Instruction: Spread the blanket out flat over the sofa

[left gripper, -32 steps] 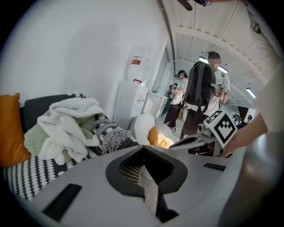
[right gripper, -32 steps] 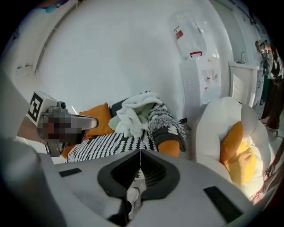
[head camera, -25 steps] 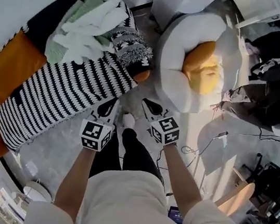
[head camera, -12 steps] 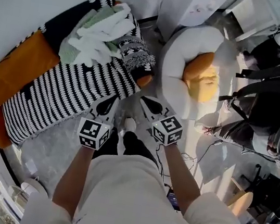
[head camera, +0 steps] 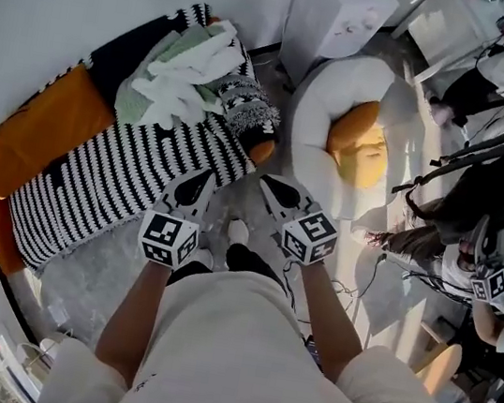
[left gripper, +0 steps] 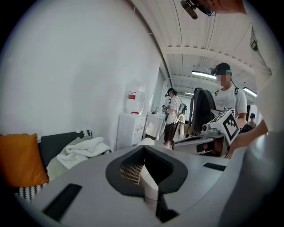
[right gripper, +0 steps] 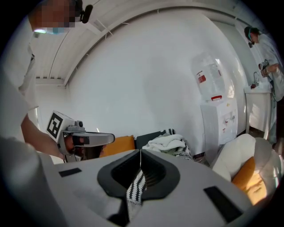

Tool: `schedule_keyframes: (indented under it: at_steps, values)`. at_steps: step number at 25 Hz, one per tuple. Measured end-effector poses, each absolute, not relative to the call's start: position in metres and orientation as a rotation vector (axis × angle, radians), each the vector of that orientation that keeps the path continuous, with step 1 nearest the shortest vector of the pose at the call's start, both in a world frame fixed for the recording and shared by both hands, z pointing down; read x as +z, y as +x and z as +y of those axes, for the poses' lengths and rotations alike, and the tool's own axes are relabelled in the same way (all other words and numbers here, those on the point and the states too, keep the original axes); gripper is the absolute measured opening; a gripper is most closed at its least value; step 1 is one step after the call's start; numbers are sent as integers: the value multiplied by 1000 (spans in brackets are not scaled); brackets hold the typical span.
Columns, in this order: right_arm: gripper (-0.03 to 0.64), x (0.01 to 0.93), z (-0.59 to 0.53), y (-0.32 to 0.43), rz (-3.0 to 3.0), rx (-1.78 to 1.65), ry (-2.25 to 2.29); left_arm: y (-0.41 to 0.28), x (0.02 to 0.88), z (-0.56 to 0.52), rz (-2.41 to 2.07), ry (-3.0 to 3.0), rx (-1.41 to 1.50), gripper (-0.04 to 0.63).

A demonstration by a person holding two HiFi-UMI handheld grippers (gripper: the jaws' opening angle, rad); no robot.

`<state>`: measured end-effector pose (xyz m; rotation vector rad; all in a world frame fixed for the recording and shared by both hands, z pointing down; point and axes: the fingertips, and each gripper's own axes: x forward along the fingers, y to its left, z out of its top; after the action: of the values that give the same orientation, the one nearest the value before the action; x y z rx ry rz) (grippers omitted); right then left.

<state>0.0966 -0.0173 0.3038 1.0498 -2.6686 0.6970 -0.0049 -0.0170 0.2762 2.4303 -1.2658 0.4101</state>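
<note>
In the head view, the striped blanket (head camera: 123, 175) lies rumpled on the sofa (head camera: 126, 41) at the far left. It sits between an orange cushion (head camera: 40, 129) and a heap of pale towels (head camera: 182, 76). The left gripper (head camera: 194, 187) and right gripper (head camera: 273, 190) sit at its near edge, as they did a second ago. The sofa now shows lower in the picture, and another person's marker cube (head camera: 483, 282) has come in at the right.

In the left gripper view, the jaws are pressed together on a pale strip of the blanket's edge.

In the right gripper view, the jaws are closed tight on a black-and-white striped fold of the blanket, which hangs toward the camera.
</note>
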Motion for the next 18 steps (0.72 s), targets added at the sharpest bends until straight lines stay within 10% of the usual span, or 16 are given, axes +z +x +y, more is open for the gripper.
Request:
schedule_keyframes:
  at_steps: [18]
  values:
    - [25,226,68,42,-2676,503,1227,-94,215,72,-1315,2525,241,17]
